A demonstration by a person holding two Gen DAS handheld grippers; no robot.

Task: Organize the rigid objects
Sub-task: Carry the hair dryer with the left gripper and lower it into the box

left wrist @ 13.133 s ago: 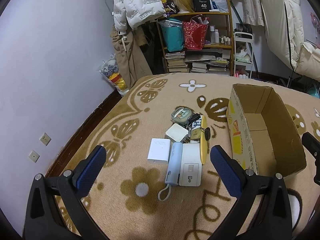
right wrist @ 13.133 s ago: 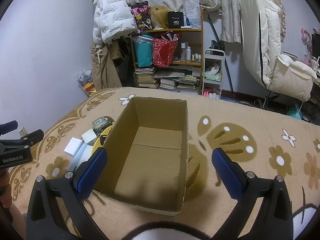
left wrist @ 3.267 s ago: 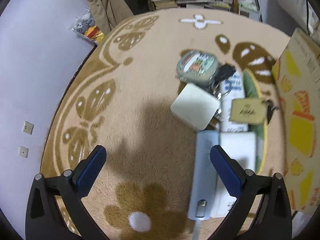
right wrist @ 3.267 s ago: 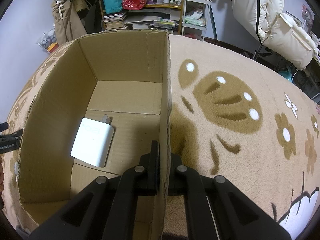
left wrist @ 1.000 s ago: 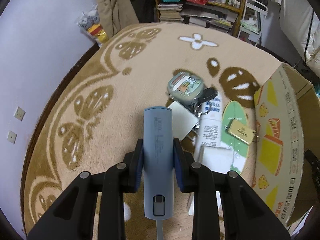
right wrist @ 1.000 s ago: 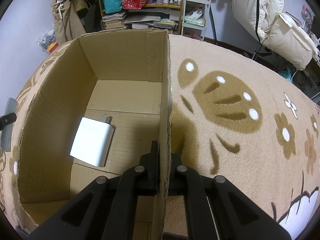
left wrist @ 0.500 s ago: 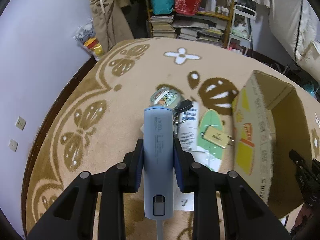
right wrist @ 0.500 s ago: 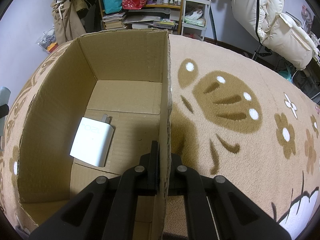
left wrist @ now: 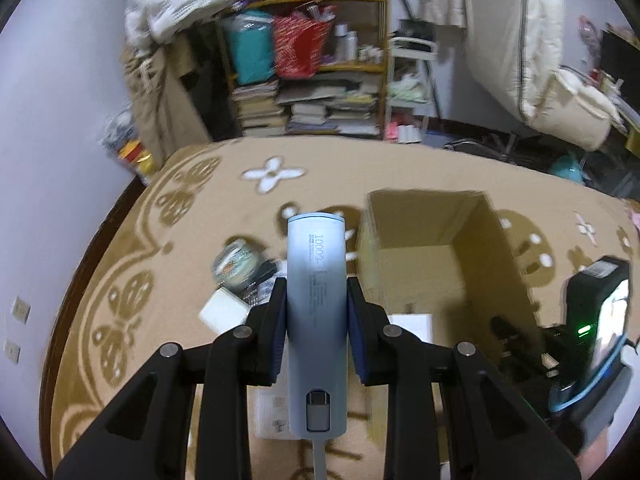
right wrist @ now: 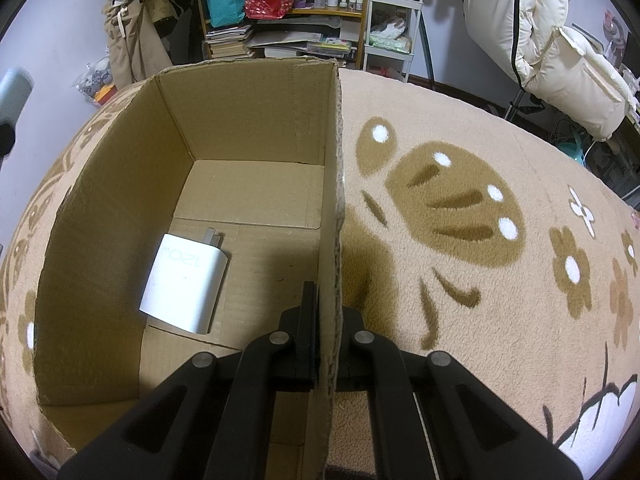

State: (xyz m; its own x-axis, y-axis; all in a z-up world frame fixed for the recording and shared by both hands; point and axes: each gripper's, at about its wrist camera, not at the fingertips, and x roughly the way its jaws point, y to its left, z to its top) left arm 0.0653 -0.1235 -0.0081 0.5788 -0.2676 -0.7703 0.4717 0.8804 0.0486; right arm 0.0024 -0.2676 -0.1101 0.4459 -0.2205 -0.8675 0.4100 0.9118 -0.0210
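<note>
Your left gripper [left wrist: 316, 320] pinches the grey-blue power bank [left wrist: 316, 304] lengthwise between its pads, raised above the rug [left wrist: 192, 224] beside the cardboard box [left wrist: 472, 264]. Your right gripper [right wrist: 326, 312] clamps the box's right wall; a white charger [right wrist: 186, 282] lies inside.

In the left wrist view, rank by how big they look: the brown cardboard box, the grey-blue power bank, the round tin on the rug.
1. Brown cardboard box, though partly hidden.
2. Grey-blue power bank, inflated by nearness in the left gripper.
3. Round tin, clearly smallest.
</note>
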